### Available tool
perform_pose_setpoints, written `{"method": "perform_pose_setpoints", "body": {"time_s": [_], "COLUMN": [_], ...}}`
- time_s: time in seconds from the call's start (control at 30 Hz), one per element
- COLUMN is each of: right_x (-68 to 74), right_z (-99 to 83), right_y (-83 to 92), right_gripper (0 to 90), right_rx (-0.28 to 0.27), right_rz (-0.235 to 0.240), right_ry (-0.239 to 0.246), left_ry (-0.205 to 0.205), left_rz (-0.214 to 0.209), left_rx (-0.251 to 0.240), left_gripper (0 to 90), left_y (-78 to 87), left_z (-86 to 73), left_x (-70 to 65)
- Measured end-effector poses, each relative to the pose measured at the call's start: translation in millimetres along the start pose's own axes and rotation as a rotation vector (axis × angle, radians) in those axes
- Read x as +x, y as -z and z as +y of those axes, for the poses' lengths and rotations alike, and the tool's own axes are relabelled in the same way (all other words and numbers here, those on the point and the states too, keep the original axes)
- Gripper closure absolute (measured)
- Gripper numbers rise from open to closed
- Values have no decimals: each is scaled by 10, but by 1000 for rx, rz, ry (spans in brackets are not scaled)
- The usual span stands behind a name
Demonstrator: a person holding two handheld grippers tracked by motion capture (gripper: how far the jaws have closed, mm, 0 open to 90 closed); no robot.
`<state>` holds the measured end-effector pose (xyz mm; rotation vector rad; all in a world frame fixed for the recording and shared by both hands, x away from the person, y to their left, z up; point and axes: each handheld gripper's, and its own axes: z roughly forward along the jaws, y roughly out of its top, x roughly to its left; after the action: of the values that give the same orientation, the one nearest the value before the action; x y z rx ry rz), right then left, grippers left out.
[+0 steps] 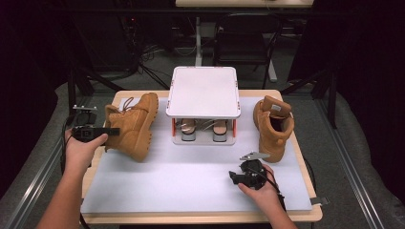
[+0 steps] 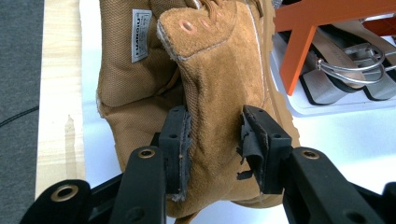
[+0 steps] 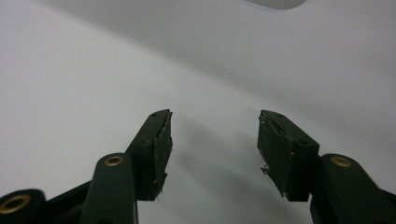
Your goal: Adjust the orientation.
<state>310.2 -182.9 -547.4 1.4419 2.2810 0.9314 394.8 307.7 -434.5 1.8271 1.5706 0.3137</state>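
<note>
Left gripper (image 2: pixel 212 147) clamps the heel collar of the left boot (image 1: pixel 133 125), lying tilted at table's left, toe pointing far-right toward the rack (image 1: pixel 204 93). Right gripper (image 3: pixel 212 151) wide, empty.

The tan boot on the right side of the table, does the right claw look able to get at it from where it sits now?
Probably yes. The right claw rests open on the white mat, holding nothing, and the upright tan boot stands just beyond it with bare mat between. The shoe rack sits off to the side, not in the path.

Tan suede work boot (image 1: pixel 134 125) tipped up, lifted at its heel collar, left of the shoe rack (image 1: pixel 204 93).
</note>
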Motion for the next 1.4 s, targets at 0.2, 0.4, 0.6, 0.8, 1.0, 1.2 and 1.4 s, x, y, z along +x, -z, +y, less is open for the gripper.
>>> {"method": "perform_pose_setpoints", "body": {"time_s": [0.2,0.4,0.6,0.8,1.0,1.2,1.4], "right_x": [4,-7,-6,-17,-25,-19,-14], "right_z": [-1,-2,-4,-6,-6,-3,0], "right_y": [-1,-1,1,0,2,2,10], "right_gripper": [443,443,443,443,444,444,444], "right_rx": [1,4,-2,-1,0,-8,-7], "right_rz": [1,-4,-2,-1,-5,-3,-1], "right_ry": [-1,0,-7,-7,-9,-11,-13], "left_ry": [28,32,75,81,56,25,-7], "left_rz": [-45,-38,-83,-98,-75,-43,-70], "left_rx": [-2,0,-13,-7,21,47,106], "left_gripper": [635,670,781,808,815,817,814], "left_y": [-56,-65,-43,-28,79,181,99], "left_z": [39,62,72,83,87,64,94], "left_x": [-3,-33,-25,-54,-91,-181,-286]}}
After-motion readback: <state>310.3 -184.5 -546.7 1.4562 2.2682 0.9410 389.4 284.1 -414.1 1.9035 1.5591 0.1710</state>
